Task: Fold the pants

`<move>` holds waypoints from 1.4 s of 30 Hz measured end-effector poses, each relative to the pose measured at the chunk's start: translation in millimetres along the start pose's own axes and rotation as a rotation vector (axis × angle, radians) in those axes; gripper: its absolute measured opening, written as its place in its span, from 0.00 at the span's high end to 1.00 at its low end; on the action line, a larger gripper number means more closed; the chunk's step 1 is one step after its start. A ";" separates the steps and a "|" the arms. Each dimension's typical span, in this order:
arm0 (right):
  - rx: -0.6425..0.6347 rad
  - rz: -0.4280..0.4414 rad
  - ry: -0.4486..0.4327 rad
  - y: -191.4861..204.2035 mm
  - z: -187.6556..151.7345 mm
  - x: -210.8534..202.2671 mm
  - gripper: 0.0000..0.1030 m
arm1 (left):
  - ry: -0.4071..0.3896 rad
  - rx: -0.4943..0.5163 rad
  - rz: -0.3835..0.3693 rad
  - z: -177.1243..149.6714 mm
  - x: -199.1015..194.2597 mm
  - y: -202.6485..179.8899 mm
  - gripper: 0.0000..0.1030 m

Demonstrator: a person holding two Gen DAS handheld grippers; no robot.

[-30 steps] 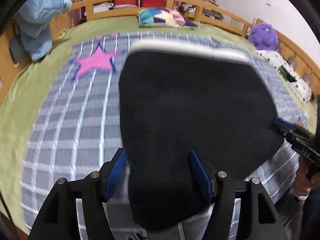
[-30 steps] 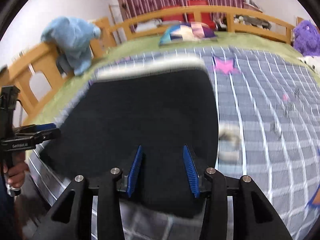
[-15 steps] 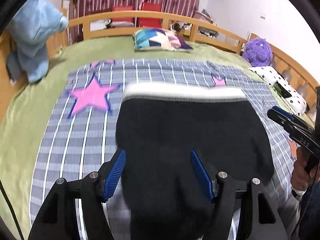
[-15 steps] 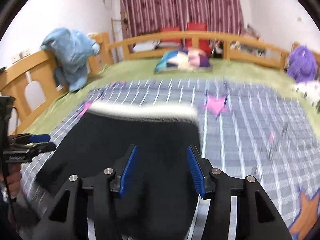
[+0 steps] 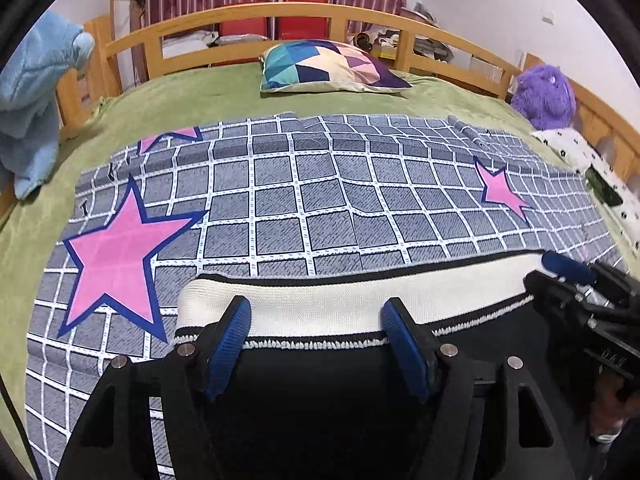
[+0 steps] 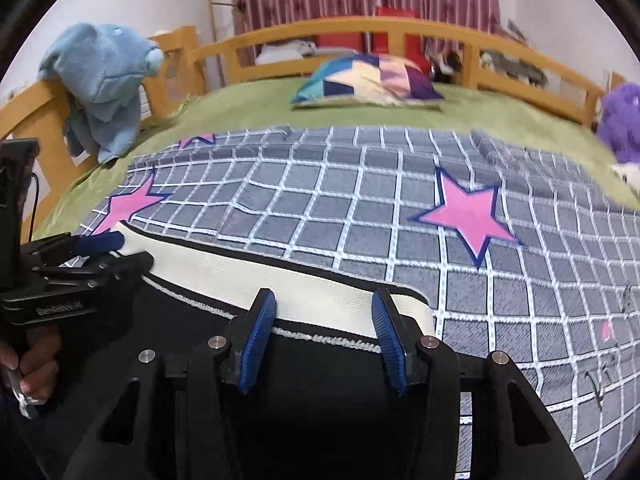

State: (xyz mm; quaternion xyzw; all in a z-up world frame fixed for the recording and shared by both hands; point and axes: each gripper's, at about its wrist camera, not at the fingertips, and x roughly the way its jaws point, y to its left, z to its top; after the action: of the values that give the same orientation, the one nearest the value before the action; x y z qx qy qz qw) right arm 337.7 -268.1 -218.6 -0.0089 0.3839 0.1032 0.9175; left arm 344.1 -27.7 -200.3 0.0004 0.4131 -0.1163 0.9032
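1. The black pants with a white waistband lie on the near part of the bed, on the grey checked blanket with pink stars. The waistband faces away from the person.
2. The left gripper stands over the left part of the waistband. Its blue pads are apart and press on nothing, so it is released; its jaws are opening a little more.
3. The right gripper stands over the right end of the waistband, near the corner. Its pads are also apart with cloth only below them, so it holds nothing.
4. I think both grippers are placed at the two sides of the waistband so that the cloth stays even and flat. The pants look already doubled once, and the next fold is probably not yet begun.
5. The blanket is soft and has small wrinkles, so the cloth may drag on it.
6. Around it is a green sheet and a wooden rail. A coloured pillow, a blue plush on the rail and a purple plush are well apart from the pants. Red striped curtains hang behind.
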 end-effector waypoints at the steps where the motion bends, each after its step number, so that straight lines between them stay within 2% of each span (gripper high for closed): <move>1: -0.005 0.001 -0.003 0.2 0.8 0.2 0.53 | 0.005 0.000 -0.006 -1.0 -1.0 0.5 0.34; 3: -0.026 -0.019 -0.007 3.9 1.0 -1.7 0.53 | 0.030 0.024 -0.003 -4.2 -6.3 -1.3 0.34; 6: -0.066 -0.074 -0.012 11.7 -6.1 -18.5 0.52 | 0.066 0.093 0.049 -16.3 -27.8 -6.4 0.35; 7: -0.064 -0.080 -0.013 11.4 -9.8 -24.8 0.52 | 0.069 0.103 0.062 -22.9 -37.9 -5.6 0.32; 9: -0.056 -0.069 -0.001 11.3 -25.7 -41.6 0.52 | 0.134 0.075 0.026 -42.8 -51.4 1.6 0.32; 11: -0.043 -0.066 0.004 10.5 -45.2 -57.7 0.52 | 0.161 0.034 -0.001 -62.5 -62.8 9.4 0.32; 15: -0.006 -0.058 0.009 7.9 -84.5 -90.7 0.51 | 0.129 0.011 0.026 -110.1 -98.0 15.1 0.32; 19: 0.052 -0.040 0.027 2.7 -119.0 -118.6 0.49 | 0.118 -0.088 0.000 -145.5 -119.9 20.8 0.30; 21: 0.079 -0.033 0.044 2.6 -137.1 -126.7 0.49 | 0.126 -0.133 -0.042 -161.0 -130.7 20.7 0.29; 26: 0.101 -0.033 0.070 11.4 -175.3 -151.3 0.49 | 0.137 -0.080 0.029 -177.7 -154.6 0.7 0.28; 29: 0.114 -0.048 0.072 17.6 -172.7 -175.3 0.49 | 0.091 -0.067 0.052 -178.5 -182.6 -11.6 0.28; 32: 0.115 -0.054 -0.019 31.4 -163.8 -219.0 0.47 | 0.007 -0.072 0.018 -180.4 -220.1 -19.8 0.28; 35: 0.094 -0.057 -0.097 48.1 -154.3 -256.2 0.41 | -0.070 -0.076 0.010 -179.8 -252.4 -28.8 0.28; 38: 0.084 -0.057 -0.151 63.6 -144.3 -285.6 0.33 | -0.096 -0.104 0.008 -176.2 -275.5 -36.6 0.27; 42: 0.090 -0.072 -0.148 77.5 -128.2 -309.7 0.32 | -0.113 -0.039 0.107 -160.6 -301.2 -57.9 0.23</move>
State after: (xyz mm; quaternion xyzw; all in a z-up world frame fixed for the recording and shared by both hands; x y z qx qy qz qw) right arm 20.6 -261.0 -85.3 0.0264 0.3186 0.0532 0.9460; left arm 21.9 -5.2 -75.8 -0.0016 0.3629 -0.0599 0.9299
